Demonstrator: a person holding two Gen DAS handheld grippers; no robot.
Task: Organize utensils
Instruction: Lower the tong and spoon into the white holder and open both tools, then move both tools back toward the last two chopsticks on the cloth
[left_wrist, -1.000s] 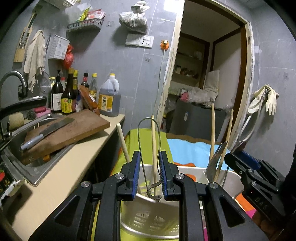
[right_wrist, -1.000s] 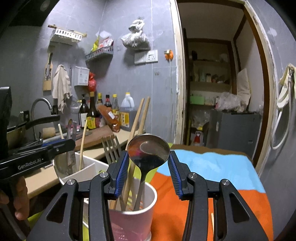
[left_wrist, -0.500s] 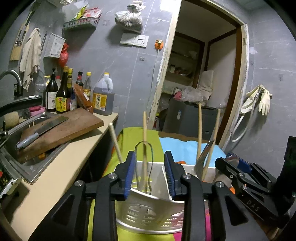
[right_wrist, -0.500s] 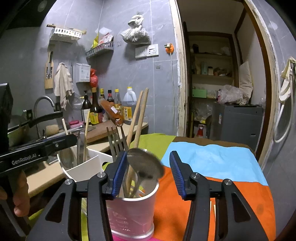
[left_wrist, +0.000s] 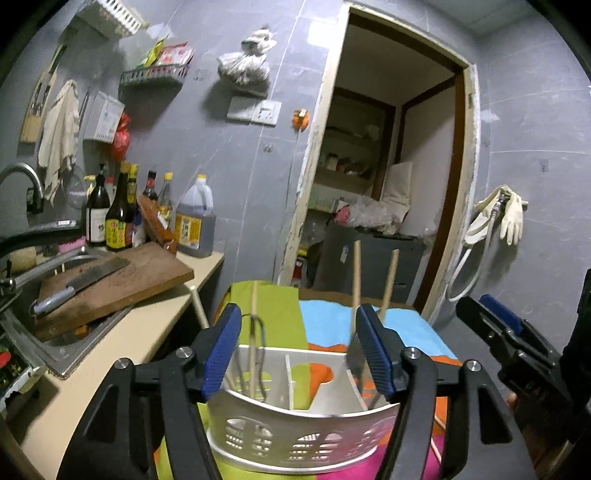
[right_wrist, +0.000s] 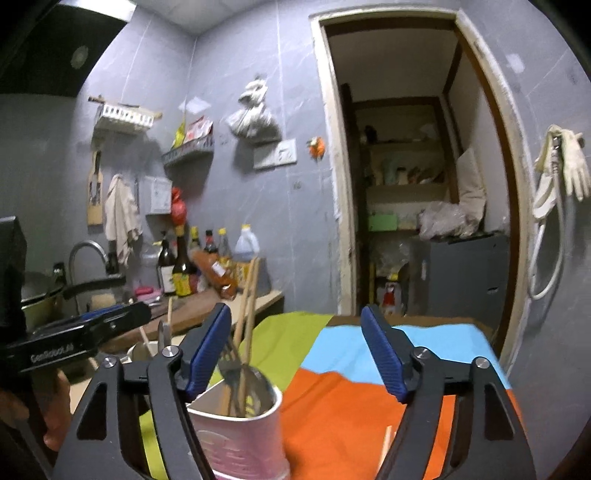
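In the left wrist view my left gripper (left_wrist: 299, 347) is open and empty just above a white divided utensil holder (left_wrist: 295, 432). A wire whisk (left_wrist: 255, 354) and wooden sticks stand in the holder's left compartment, and chopsticks (left_wrist: 356, 280) stand at its right. In the right wrist view my right gripper (right_wrist: 295, 354) is open and empty above a pink cup (right_wrist: 240, 439) that holds a metal spoon (right_wrist: 255, 376), a fork and wooden chopsticks (right_wrist: 249, 295). The cup sits below the gripper's left finger. The other gripper shows at each view's edge.
A table with a green, blue and orange cloth (right_wrist: 369, 387) bears both containers. To the left is a counter with a cutting board and cleaver (left_wrist: 81, 284), a sink (left_wrist: 55, 343) and bottles (left_wrist: 118, 221). An open doorway (right_wrist: 417, 206) lies behind.
Both grippers have opened wide. The left one let go of the whisk, which now stands in the holder. The right one let go of the spoon, which dropped into the pink cup.
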